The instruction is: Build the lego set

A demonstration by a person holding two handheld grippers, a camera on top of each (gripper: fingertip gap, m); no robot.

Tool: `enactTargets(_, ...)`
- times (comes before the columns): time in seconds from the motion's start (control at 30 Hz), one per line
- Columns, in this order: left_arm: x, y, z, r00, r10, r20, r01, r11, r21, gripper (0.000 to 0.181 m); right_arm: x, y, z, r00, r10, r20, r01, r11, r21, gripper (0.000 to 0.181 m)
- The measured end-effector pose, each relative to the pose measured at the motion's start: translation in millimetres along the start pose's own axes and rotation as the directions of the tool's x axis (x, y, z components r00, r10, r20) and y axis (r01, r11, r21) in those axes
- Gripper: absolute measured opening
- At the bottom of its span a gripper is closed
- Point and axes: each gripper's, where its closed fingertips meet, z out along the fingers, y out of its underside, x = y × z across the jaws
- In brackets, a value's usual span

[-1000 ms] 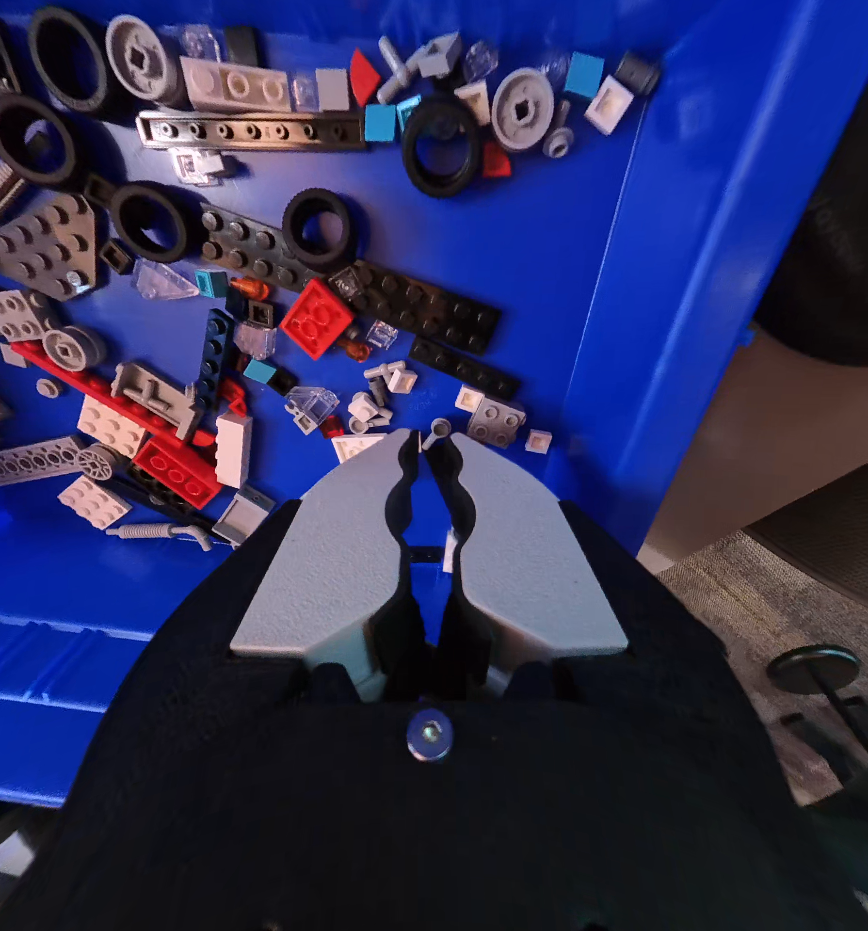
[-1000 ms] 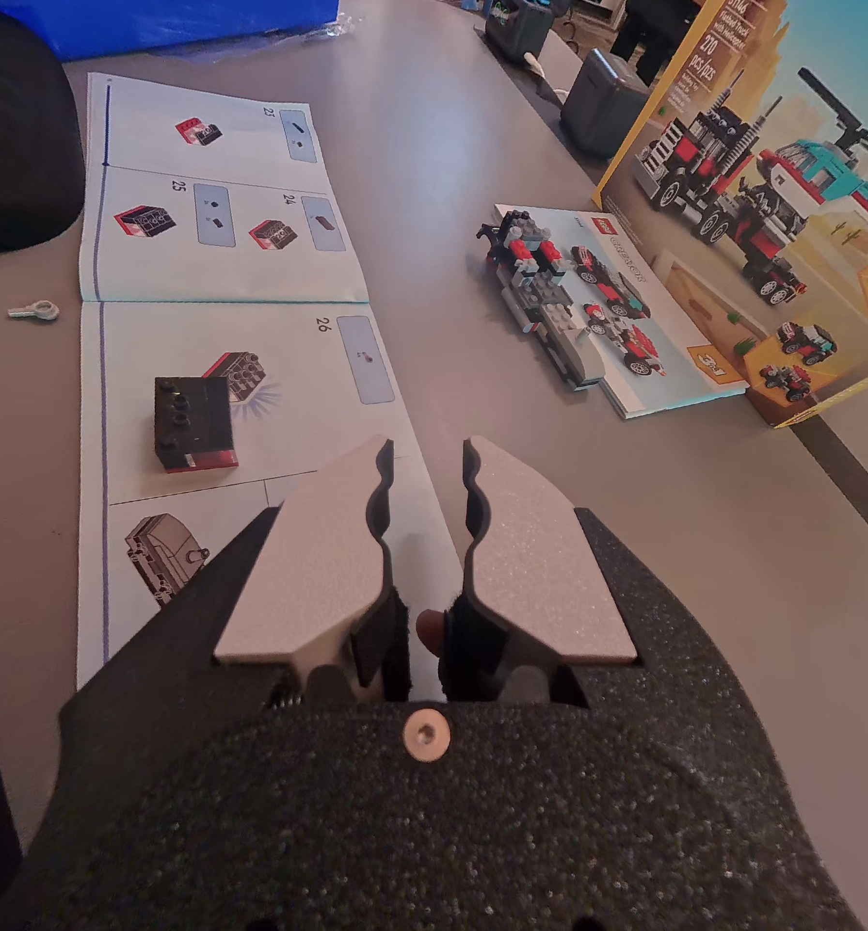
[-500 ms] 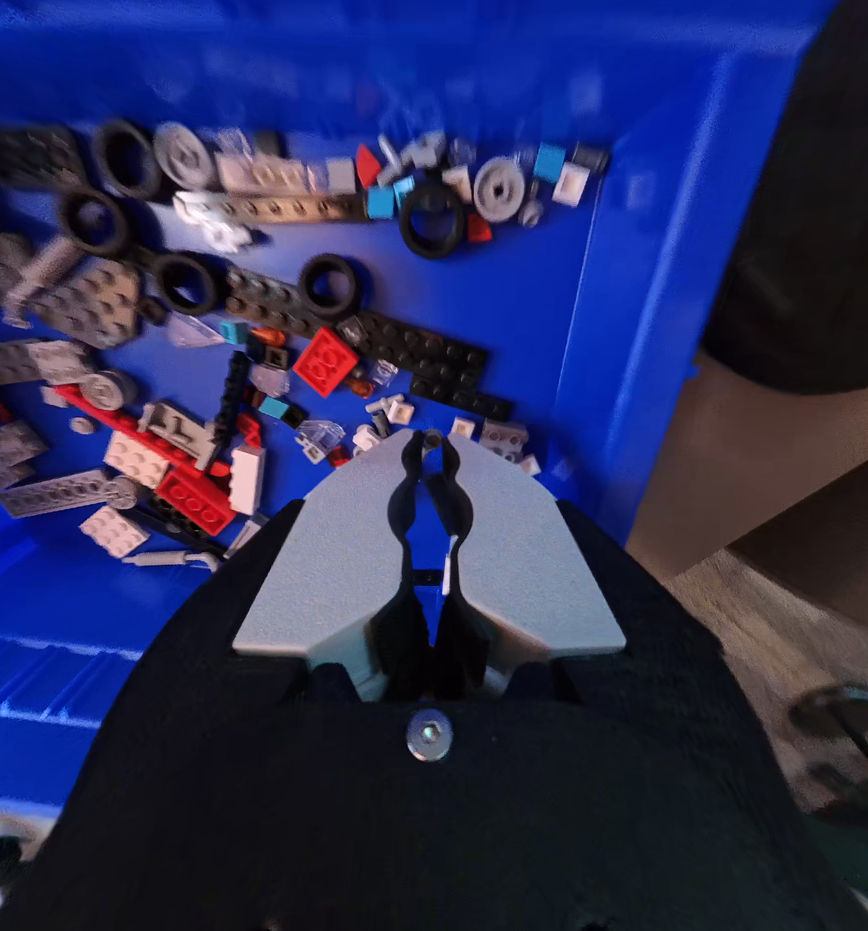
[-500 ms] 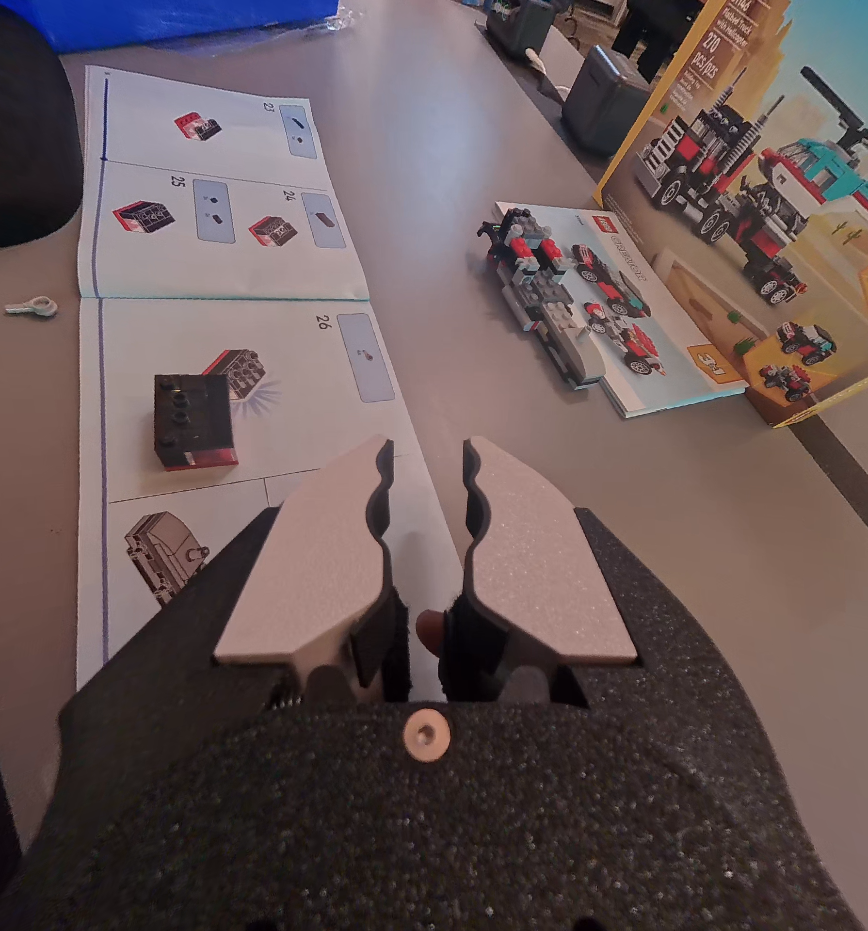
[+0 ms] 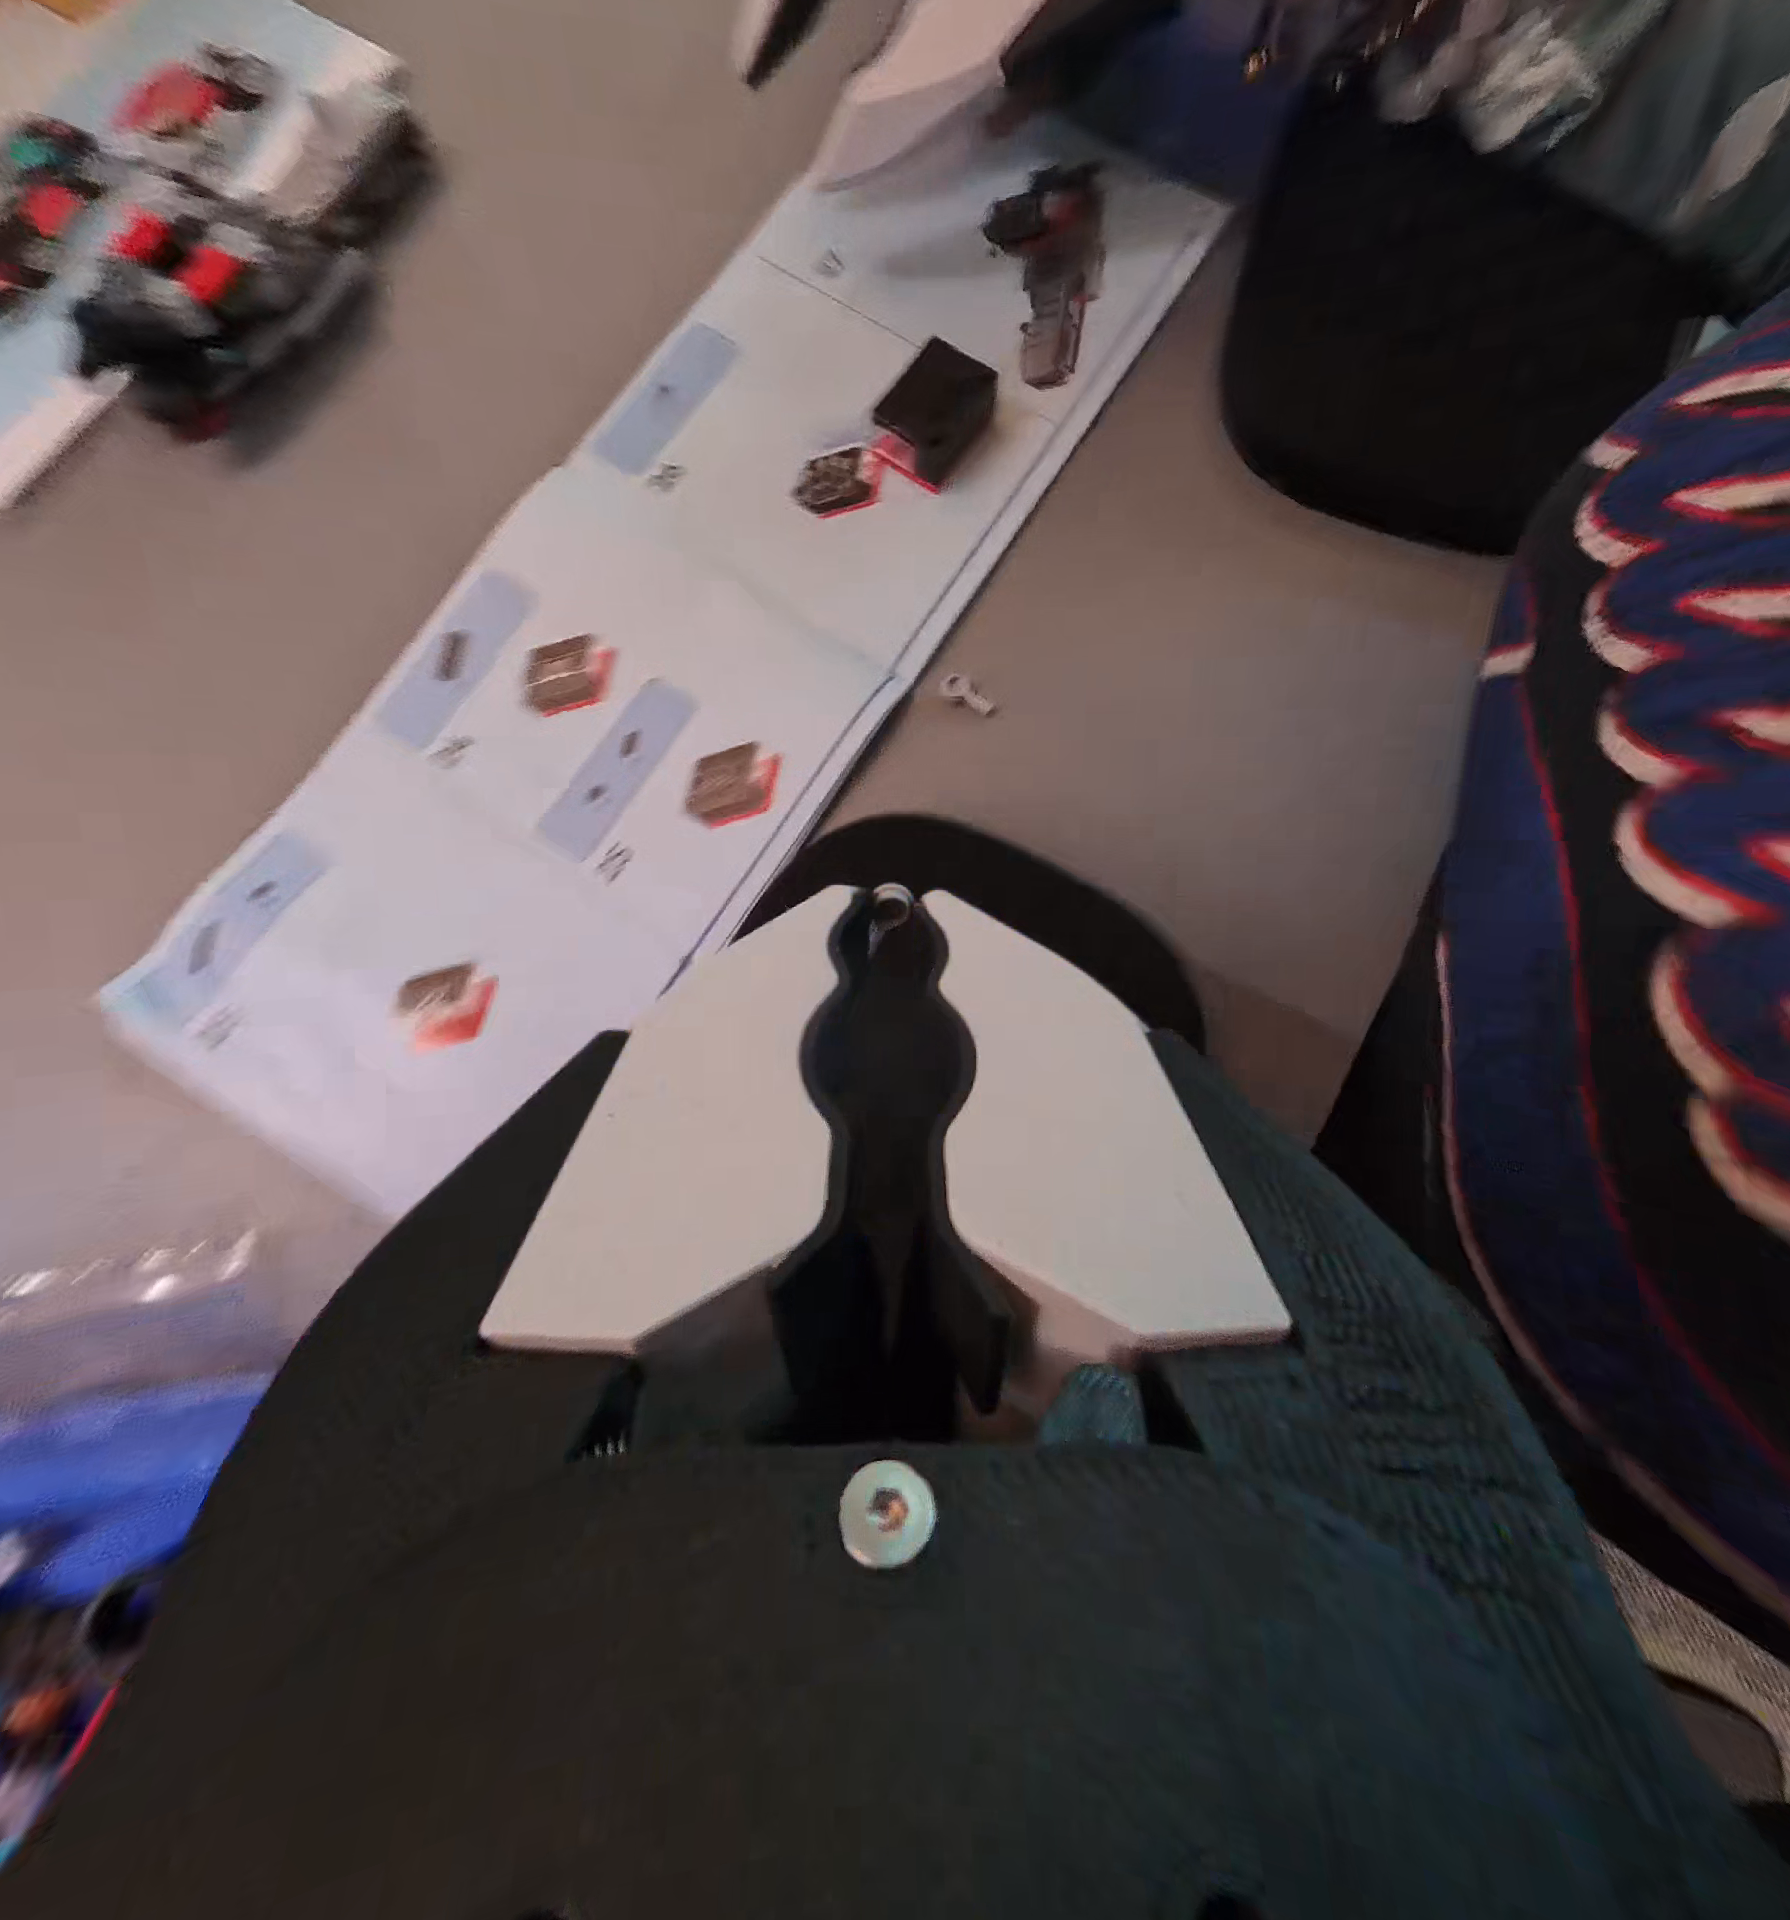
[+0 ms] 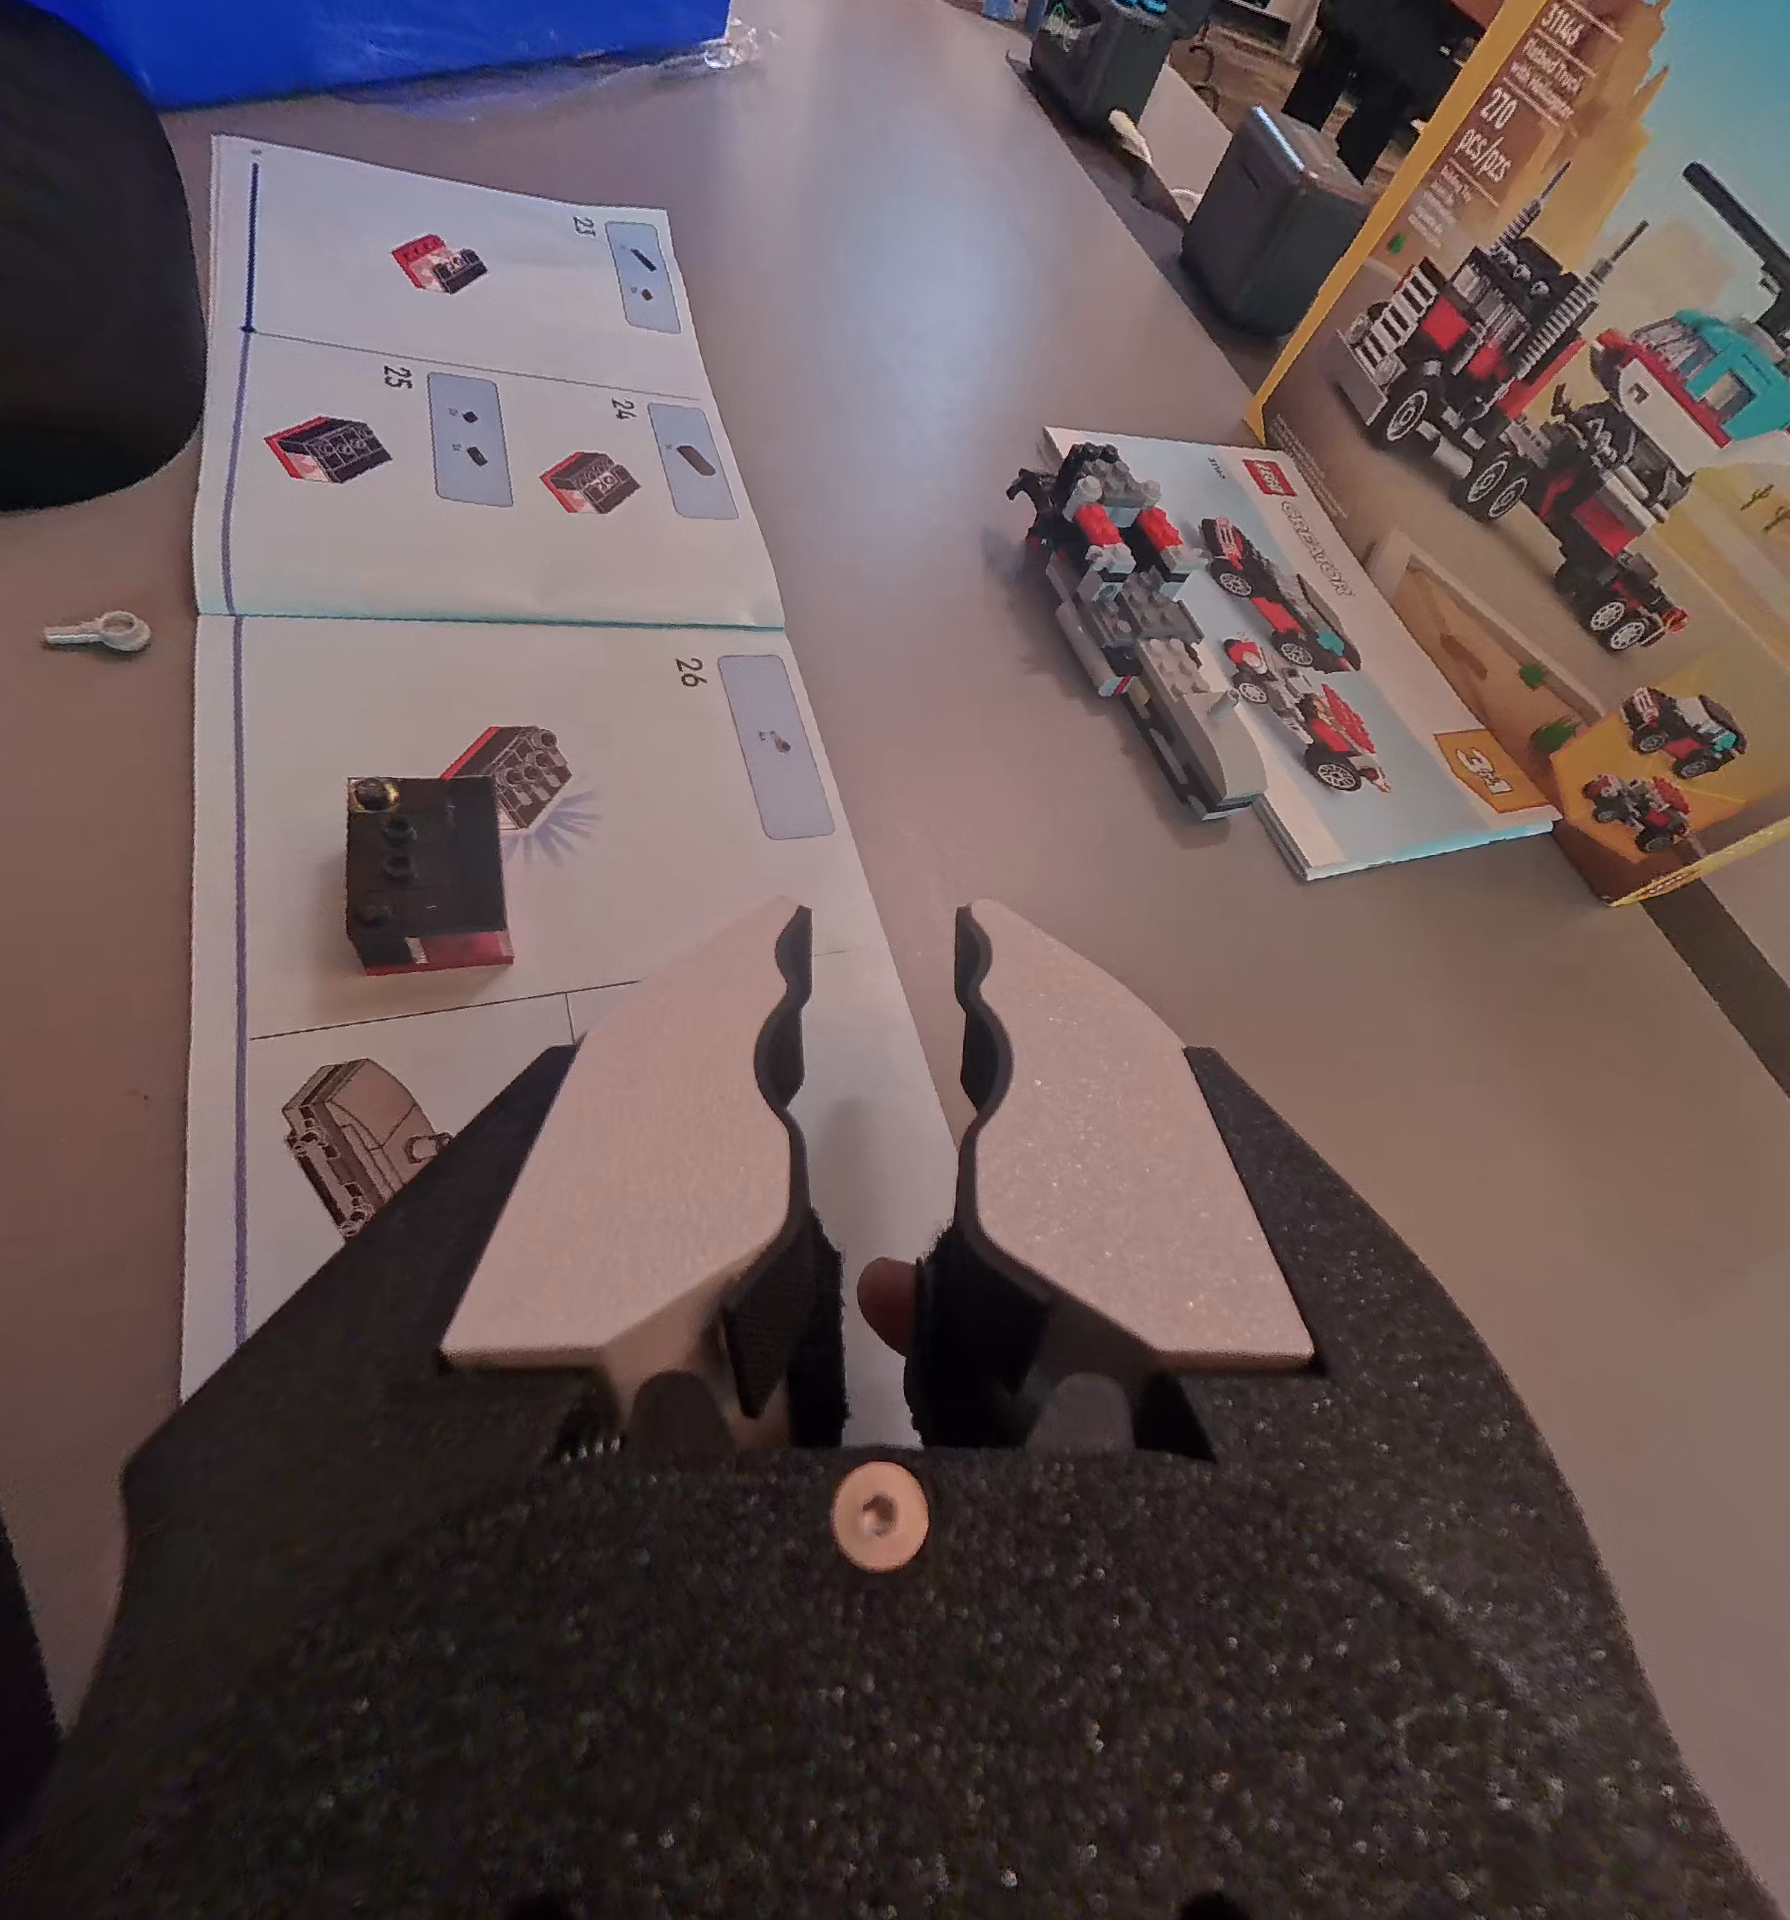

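My left gripper [image 5: 889, 902] is shut on a small grey ring-ended piece [image 5: 889, 906] at its tips, held above the table edge beside the open instruction booklet [image 5: 600, 727]. A black and red block assembly [image 5: 935, 410] sits on the booklet, also in the right wrist view [image 6: 421, 873]. My right gripper [image 6: 883, 920] is open and empty, hovering over the booklet [image 6: 517, 582] to the right of the block. A second small grey ring piece [image 6: 101, 632] lies on the table left of the booklet; it shows in the left view [image 5: 967, 694] too.
A partly built truck chassis [image 6: 1130, 603] rests on a second booklet [image 6: 1390, 748] beside the set's box [image 6: 1618, 416]. The blue parts bin shows at the back [image 6: 403, 42] and blurred at lower left [image 5: 60, 1434]. A person's patterned sleeve [image 5: 1680, 935] is at the right. The grippers' ends are close to 25 centimeters from one another.
My left gripper has lifted the small grey piece out of the blue bin and swung over to the table by the booklet. The right gripper has stayed still and open.
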Motion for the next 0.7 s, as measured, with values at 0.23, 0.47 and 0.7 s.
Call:
enactTargets(0.23, 26.2, -6.8, 79.3, 0.993, 0.027, -0.114, -0.041, 0.992, -0.121, 0.008, 3.5, -2.9, -4.3, 1.000, 0.005, -0.018, -0.004, 1.000, 0.015, 0.027)
enactTargets(0.47, 30.2, -1.4, 99.8, 0.987, -0.035, -0.157, 0.007, 0.984, -0.178, 0.009, 2.1, -1.6, -3.6, 1.000, -0.005, -0.013, 0.005, 1.000, 0.004, 0.027)
enactTargets(0.7, 33.4, 0.4, 102.7, 0.983, -0.058, -0.174, 0.027, 0.984, -0.175, 0.023, 1.0, -0.4, -2.2, 1.000, -0.005, -0.006, 0.005, 1.000, -0.003, 0.027)
